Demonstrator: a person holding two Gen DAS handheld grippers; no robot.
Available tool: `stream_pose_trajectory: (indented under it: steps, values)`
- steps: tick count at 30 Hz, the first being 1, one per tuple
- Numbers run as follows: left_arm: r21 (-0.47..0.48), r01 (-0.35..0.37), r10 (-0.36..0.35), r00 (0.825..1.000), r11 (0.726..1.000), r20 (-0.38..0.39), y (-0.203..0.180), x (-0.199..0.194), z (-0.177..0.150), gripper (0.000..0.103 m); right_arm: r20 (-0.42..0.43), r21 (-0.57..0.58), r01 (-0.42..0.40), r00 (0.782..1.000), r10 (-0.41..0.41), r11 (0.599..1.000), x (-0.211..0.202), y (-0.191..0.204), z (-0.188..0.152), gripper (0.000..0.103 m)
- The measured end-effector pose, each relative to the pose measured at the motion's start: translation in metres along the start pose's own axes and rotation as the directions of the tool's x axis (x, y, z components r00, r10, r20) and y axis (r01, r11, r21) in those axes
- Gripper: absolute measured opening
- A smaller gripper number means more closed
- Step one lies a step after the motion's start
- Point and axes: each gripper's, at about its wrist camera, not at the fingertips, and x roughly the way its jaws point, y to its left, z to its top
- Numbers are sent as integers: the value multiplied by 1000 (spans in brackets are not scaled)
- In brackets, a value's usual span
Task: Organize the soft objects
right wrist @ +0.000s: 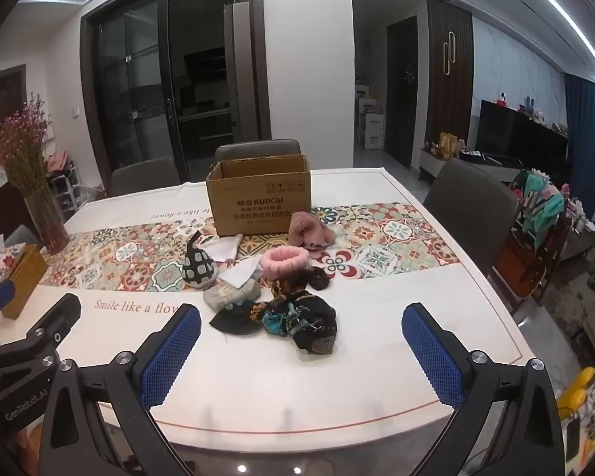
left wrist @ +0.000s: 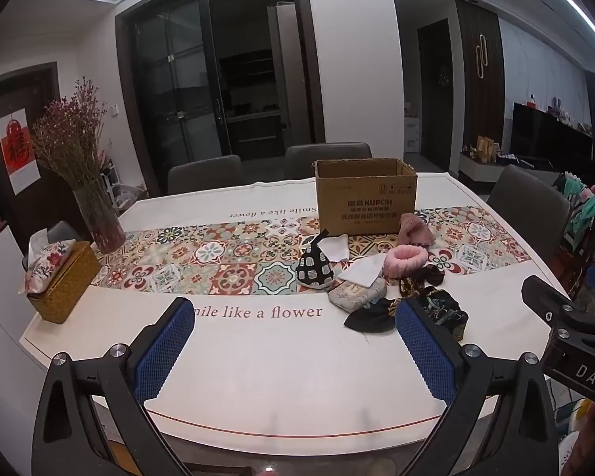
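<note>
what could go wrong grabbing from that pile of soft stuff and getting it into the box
The dark patterned cloth lies tangled with other pieces, so a pinch may drag several along. The cardboard box sits beyond the pile, so a carried item could snag the pink band. Both the left gripper and right gripper are open, holding nothing.

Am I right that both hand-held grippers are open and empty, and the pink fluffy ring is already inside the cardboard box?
Not quite: the pink fluffy ring is not inside the cardboard box; it lies on the table runner in front of it, as the right wrist view shows. Both the left hand-held gripper and the right hand-held gripper are open and empty.
</note>
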Motion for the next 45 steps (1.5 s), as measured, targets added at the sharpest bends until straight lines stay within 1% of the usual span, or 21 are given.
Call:
stream_pose_trajectory:
  steps: [6, 10, 14, 45]
  values:
    - [0, -29, 29, 1000, 1000, 5, -1, 0, 4, 103, 1, 7, -4, 1000, 4, 1000, -1, -3, 0, 102]
    - [-3, -26, 26, 1000, 1000, 9, -6, -2, 8, 103, 6, 10, -4, 1000, 4, 1000, -2, -4, 4, 102]
    - [-9, -18, 19, 1000, 1000, 23, -2, -5, 4, 103, 10, 11, -5, 1000, 5, 1000, -1, -3, 5, 102]
    - [-21, -19, 20, 1000, 1000, 15, 2, -1, 8, 103, 14, 14, -10, 1000, 10, 1000, -5, -3, 8, 102]
